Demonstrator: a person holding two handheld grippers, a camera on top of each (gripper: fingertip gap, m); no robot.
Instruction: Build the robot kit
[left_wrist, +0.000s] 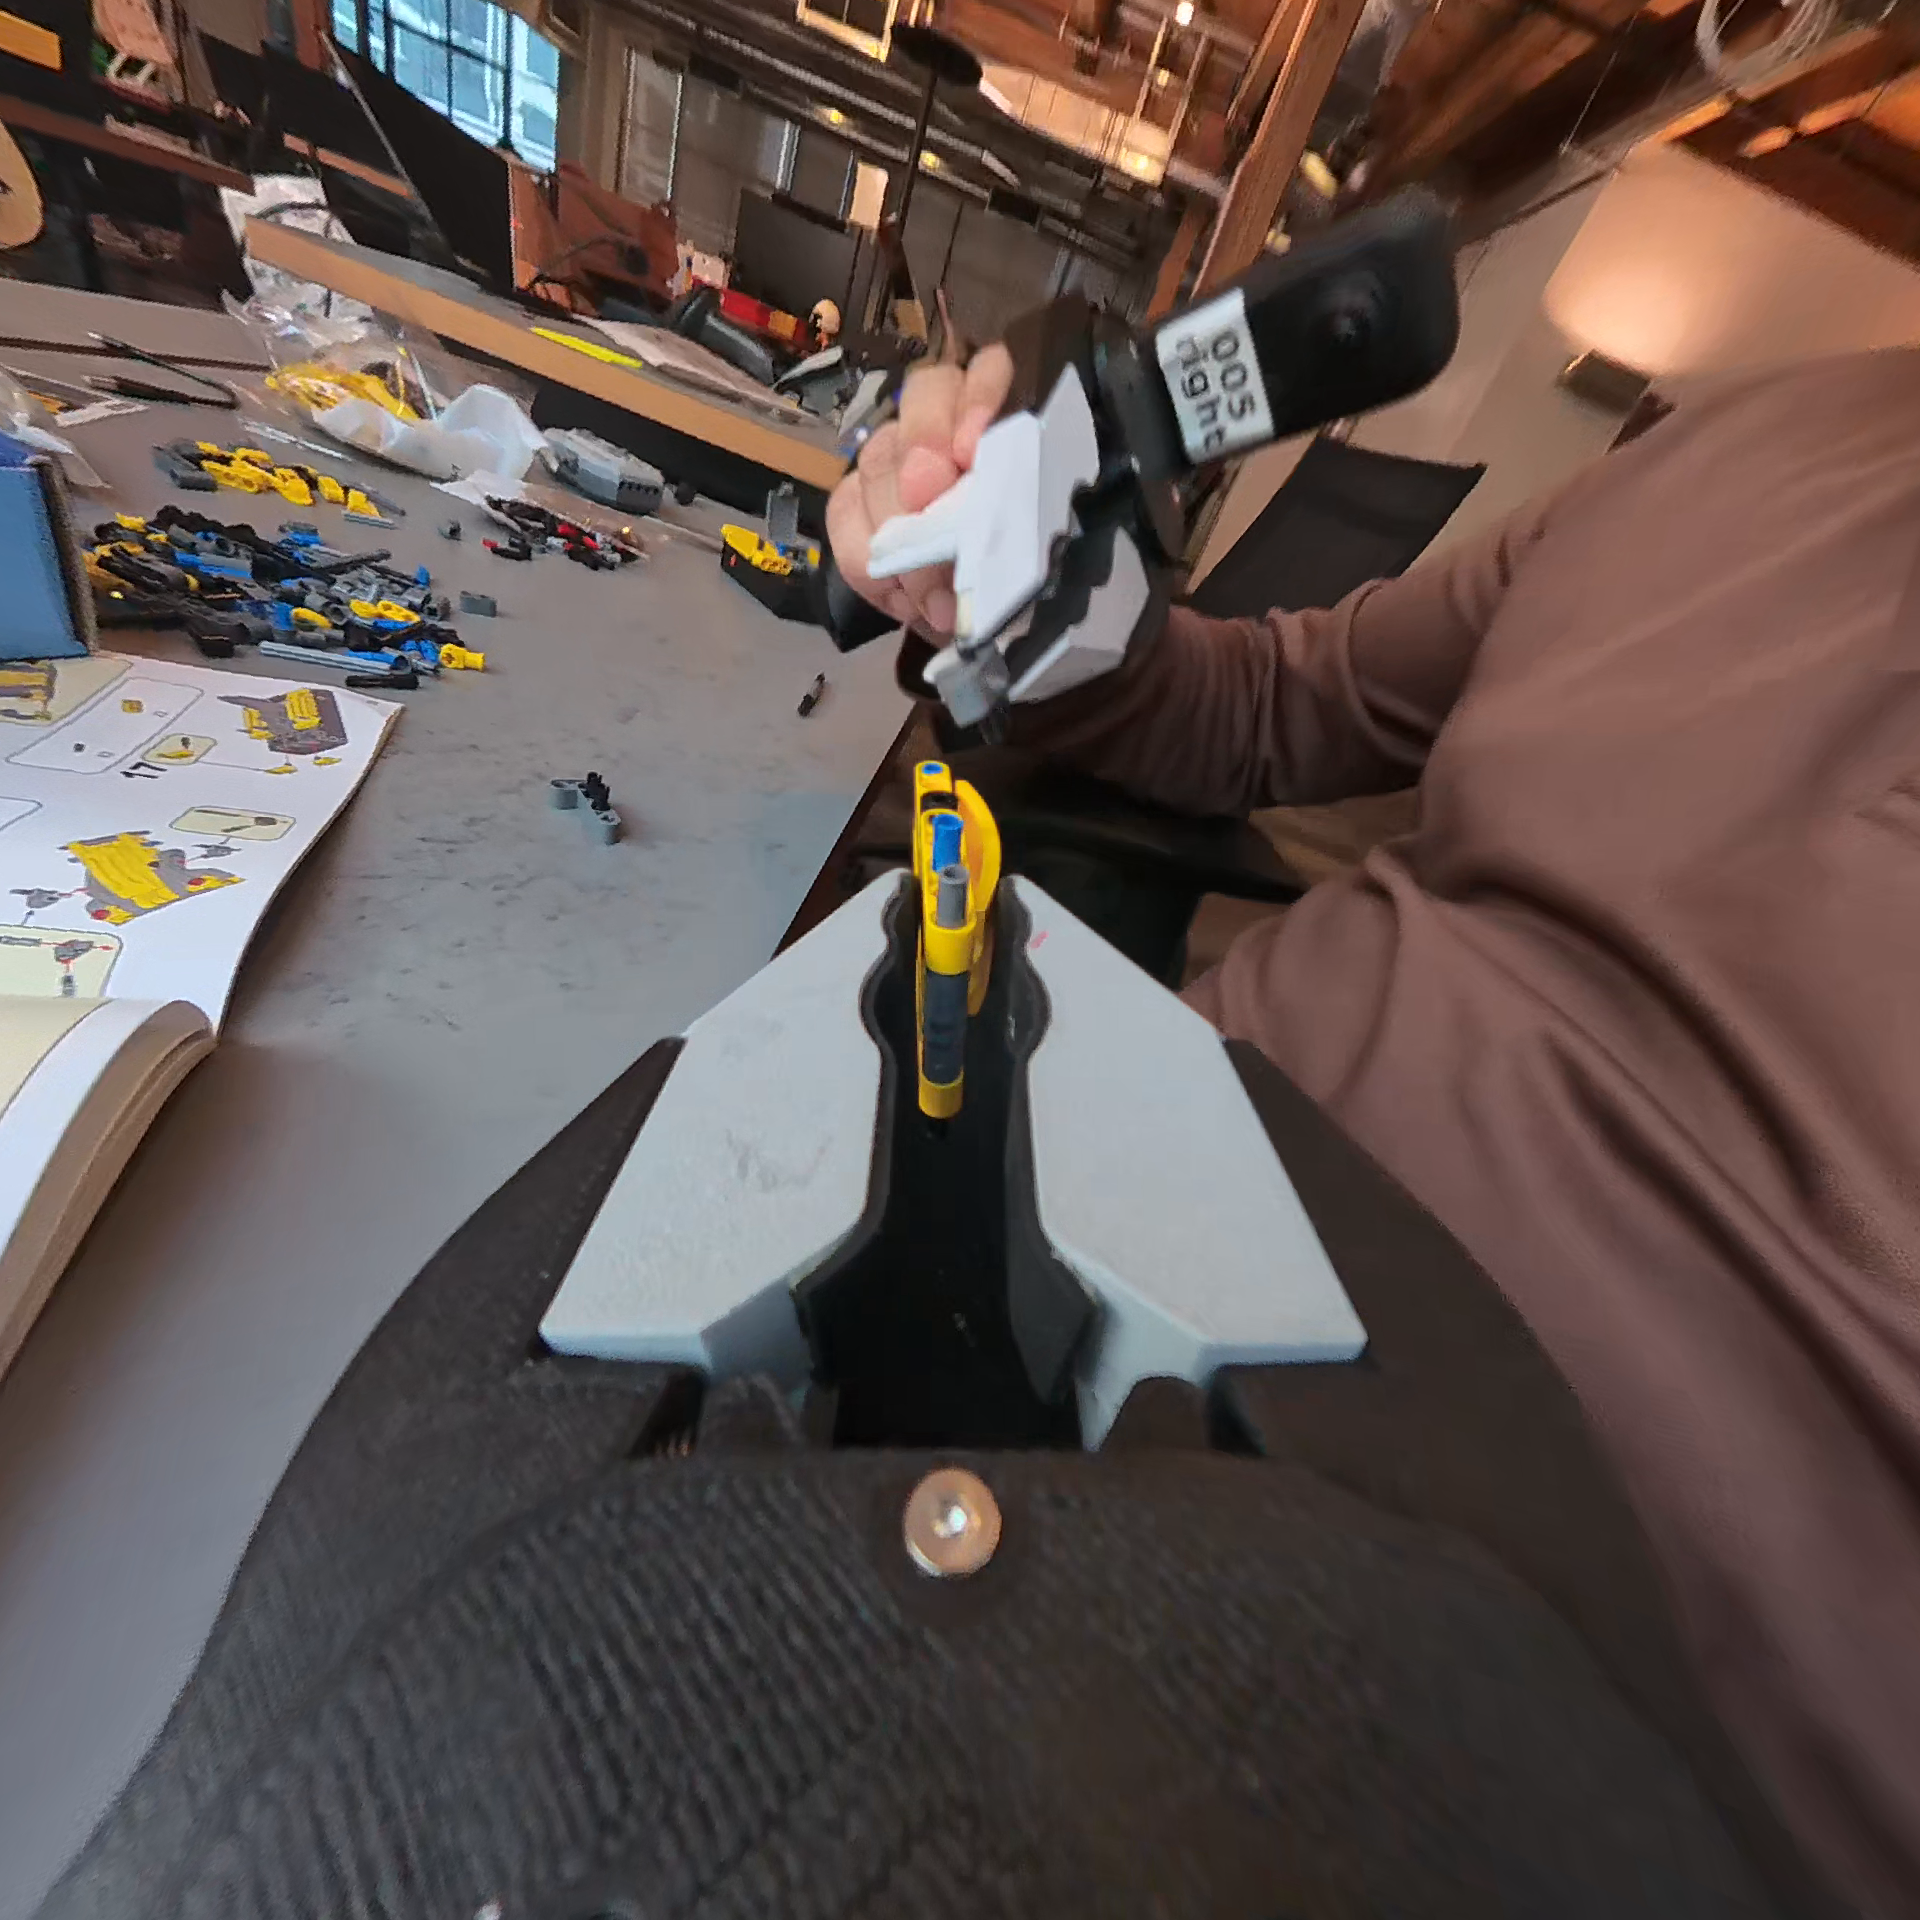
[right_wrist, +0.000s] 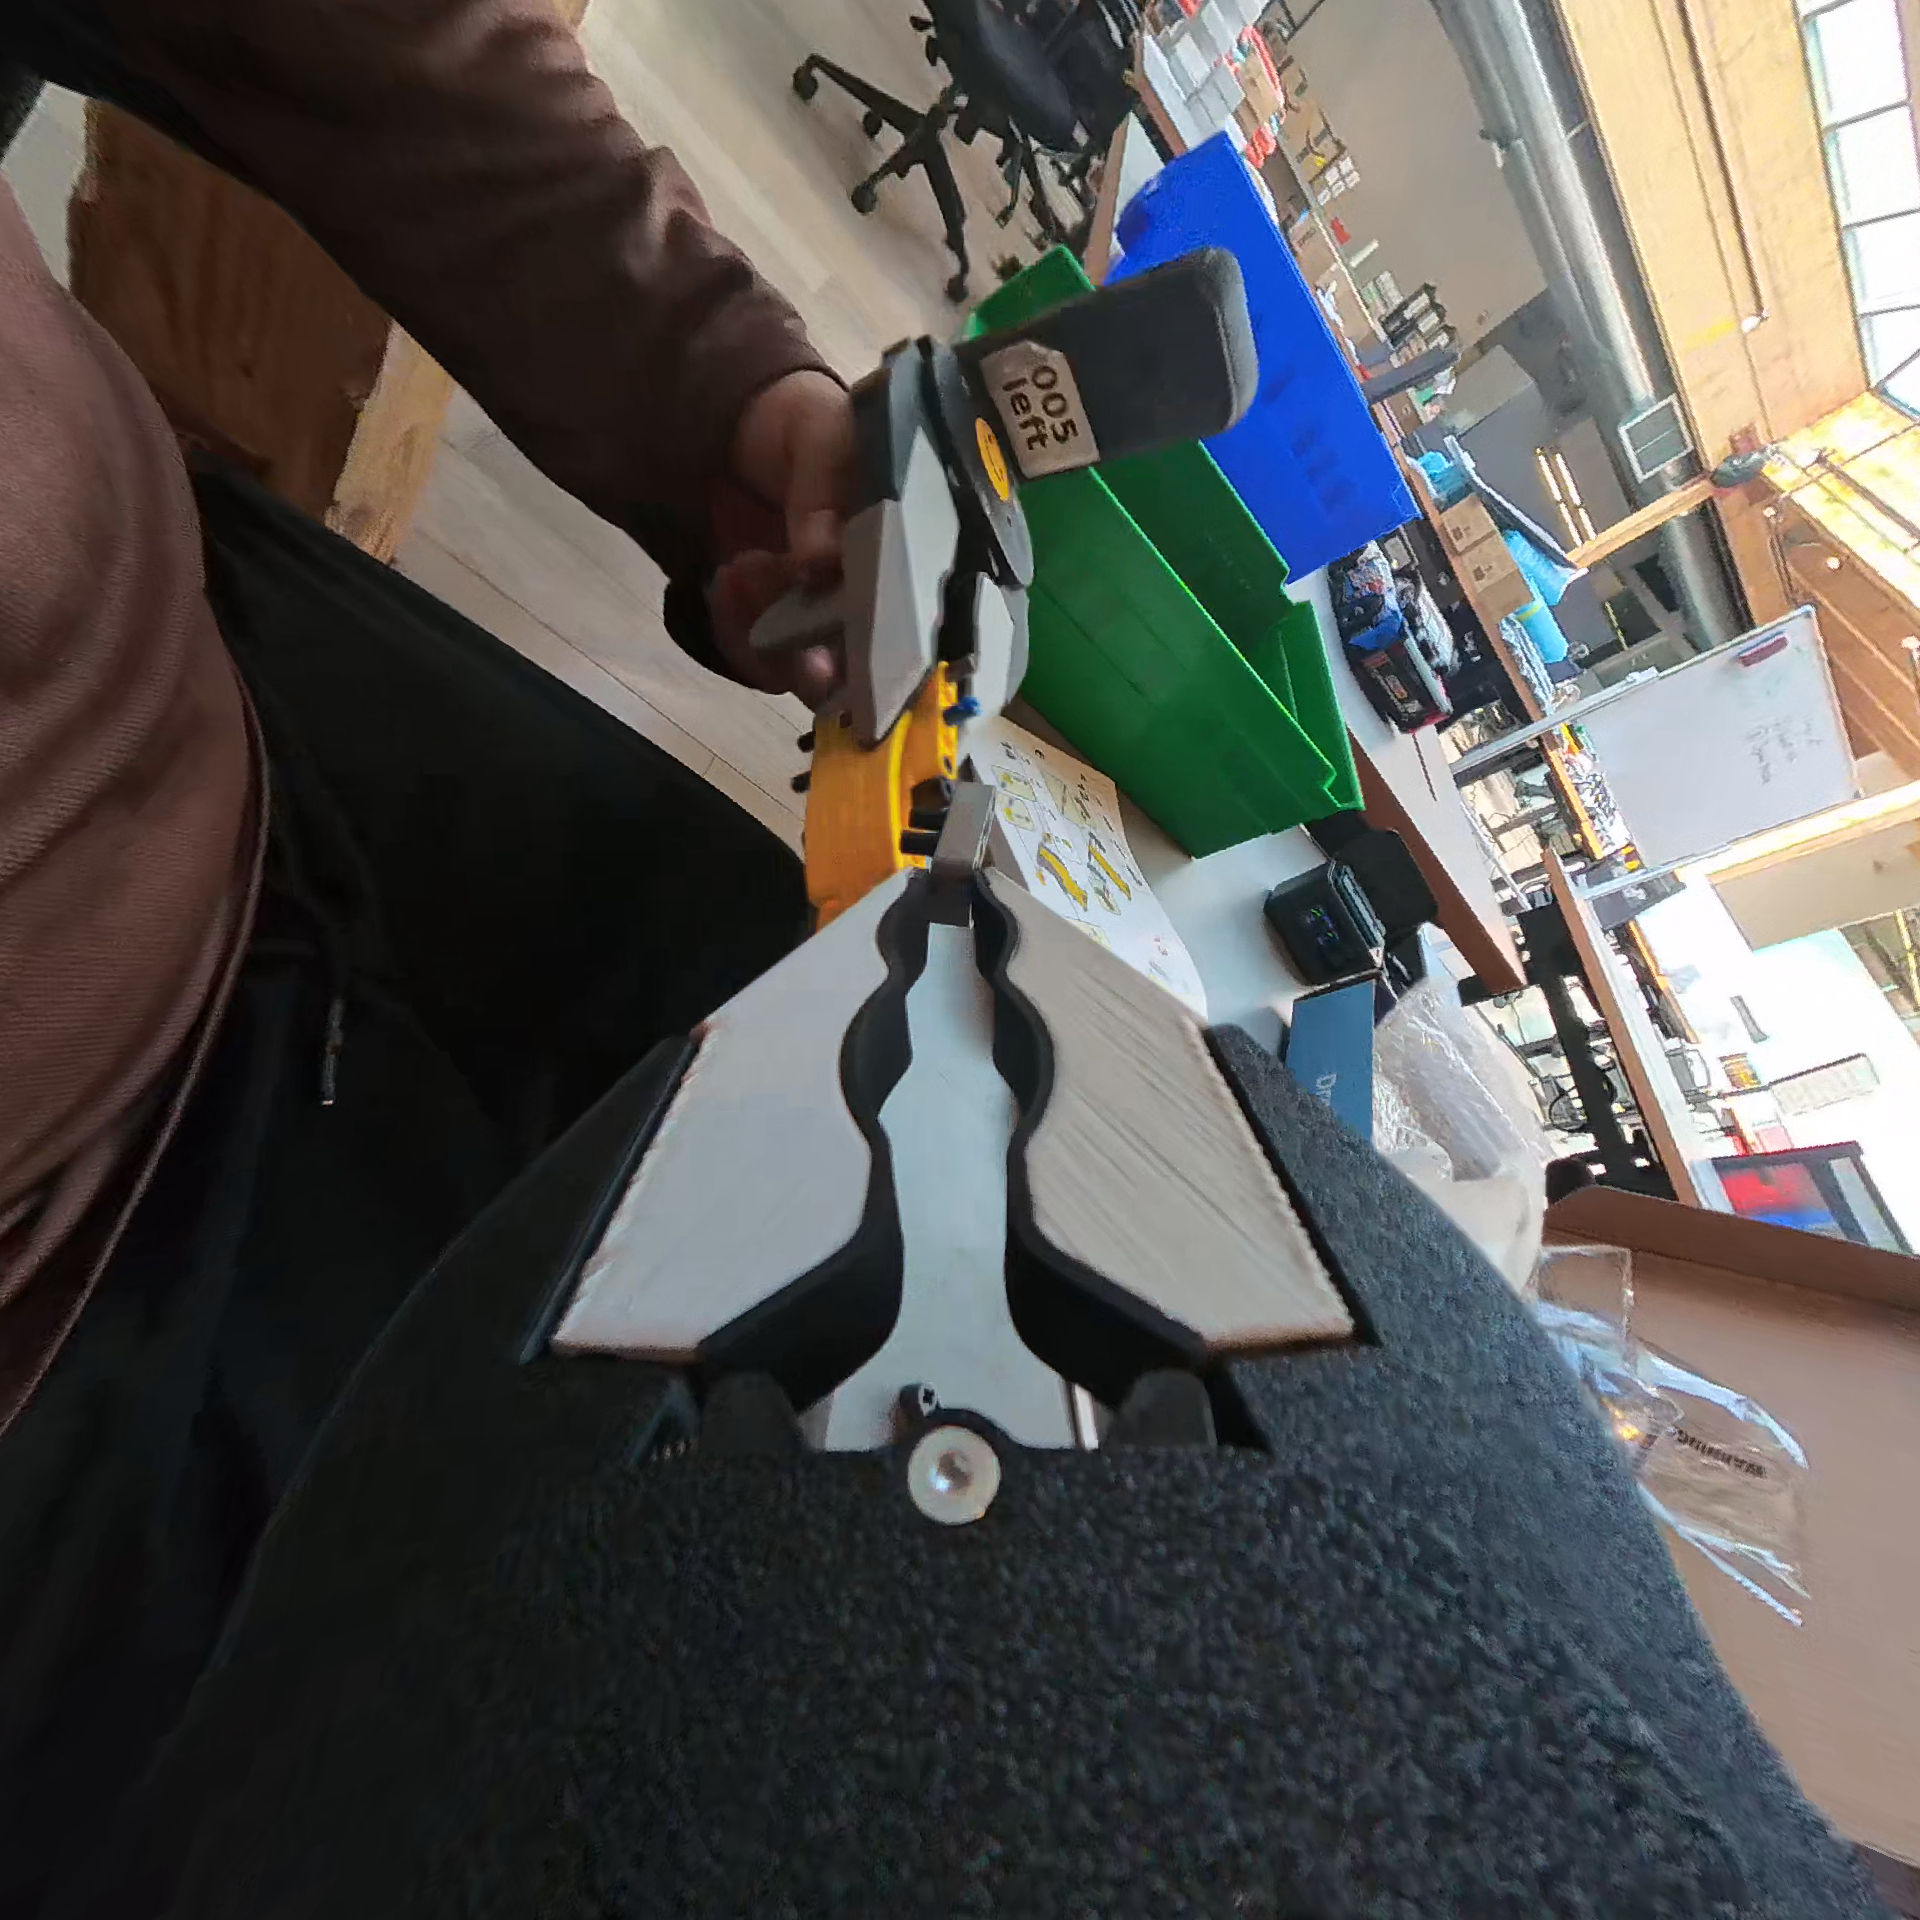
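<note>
My left gripper is shut on a yellow brick assembly with blue and grey pins, held upright off the table's near edge. In the right wrist view that gripper and the yellow assembly show ahead. My right gripper is shut on a small grey brick piece, held close beside the yellow assembly. In the left wrist view the right gripper hangs just above the assembly, with the grey piece and a black pin at its tips.
On the grey table lie an open instruction booklet, a heap of yellow, blue and black bricks, a small grey piece and plastic bags. A person in a brown sleeve sits on the right. Green and blue bins stand behind. The gap from one gripper's tips to the other's is roughly 5 centimetres.
</note>
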